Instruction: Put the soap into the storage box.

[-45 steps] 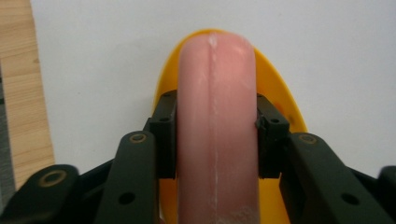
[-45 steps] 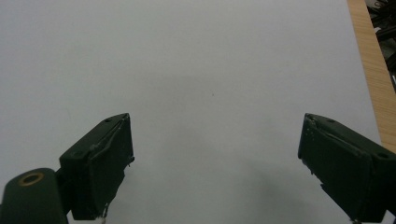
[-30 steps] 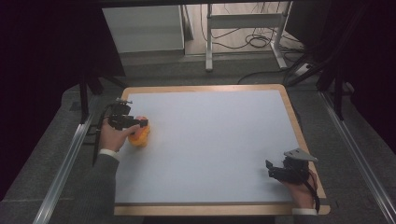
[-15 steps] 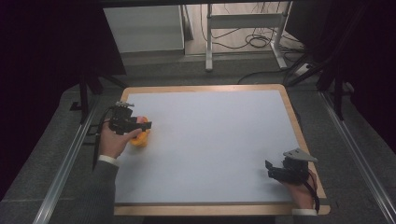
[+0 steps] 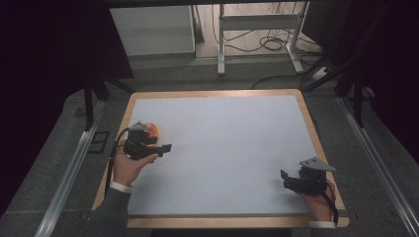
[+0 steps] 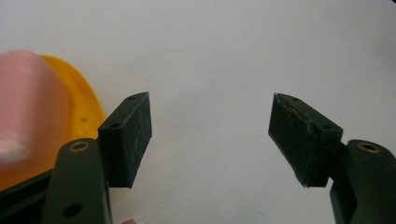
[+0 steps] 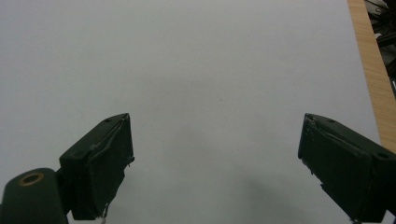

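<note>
Since both sets of jaws are held apart with nothing between them, the orange toy (image 6: 51, 116) at the left edge of the left gripper (image 6: 210, 135) view could easily get bumped sideways.

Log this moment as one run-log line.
left gripper: open, empty, beside orange-pink object | right gripper: open, empty | white table
</note>
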### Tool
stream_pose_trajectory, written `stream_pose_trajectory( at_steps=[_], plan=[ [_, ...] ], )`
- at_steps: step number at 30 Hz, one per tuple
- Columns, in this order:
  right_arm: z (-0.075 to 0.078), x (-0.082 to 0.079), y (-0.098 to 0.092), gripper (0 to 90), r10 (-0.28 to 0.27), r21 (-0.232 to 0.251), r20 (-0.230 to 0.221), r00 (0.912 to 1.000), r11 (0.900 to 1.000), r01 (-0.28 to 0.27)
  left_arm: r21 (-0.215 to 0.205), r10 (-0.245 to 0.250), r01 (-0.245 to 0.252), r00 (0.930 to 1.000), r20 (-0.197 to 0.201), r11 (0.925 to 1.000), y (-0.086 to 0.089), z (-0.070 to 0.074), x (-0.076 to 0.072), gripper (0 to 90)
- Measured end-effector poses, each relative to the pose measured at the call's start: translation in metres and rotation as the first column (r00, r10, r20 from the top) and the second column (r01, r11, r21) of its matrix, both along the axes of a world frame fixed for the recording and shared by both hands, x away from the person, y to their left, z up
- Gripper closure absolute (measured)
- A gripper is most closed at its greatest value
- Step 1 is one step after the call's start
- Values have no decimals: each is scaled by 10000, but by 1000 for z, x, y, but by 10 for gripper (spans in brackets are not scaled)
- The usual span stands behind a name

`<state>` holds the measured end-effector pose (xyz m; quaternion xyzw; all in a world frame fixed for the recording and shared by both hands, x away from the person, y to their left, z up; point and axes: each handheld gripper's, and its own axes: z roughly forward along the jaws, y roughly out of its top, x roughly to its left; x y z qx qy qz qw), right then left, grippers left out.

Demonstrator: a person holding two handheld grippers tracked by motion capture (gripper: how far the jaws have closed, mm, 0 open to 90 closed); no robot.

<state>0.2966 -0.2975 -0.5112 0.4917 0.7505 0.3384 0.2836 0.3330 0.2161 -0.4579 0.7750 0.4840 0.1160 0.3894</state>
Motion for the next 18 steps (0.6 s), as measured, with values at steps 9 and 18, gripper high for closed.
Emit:
stream_pose_trajectory(
  at_steps=[9,18],
  plan=[
    [0,0,0,99,2,-47,-28,10000,10000,-2,-166,-443,441,9990,-99,9989,-10,-29,-21,302],
    [-2,0,1,99,1,-83,-85,10000,10000,-1,-331,-469,462,9986,-231,9984,-10,-48,-32,299]
  ],
)
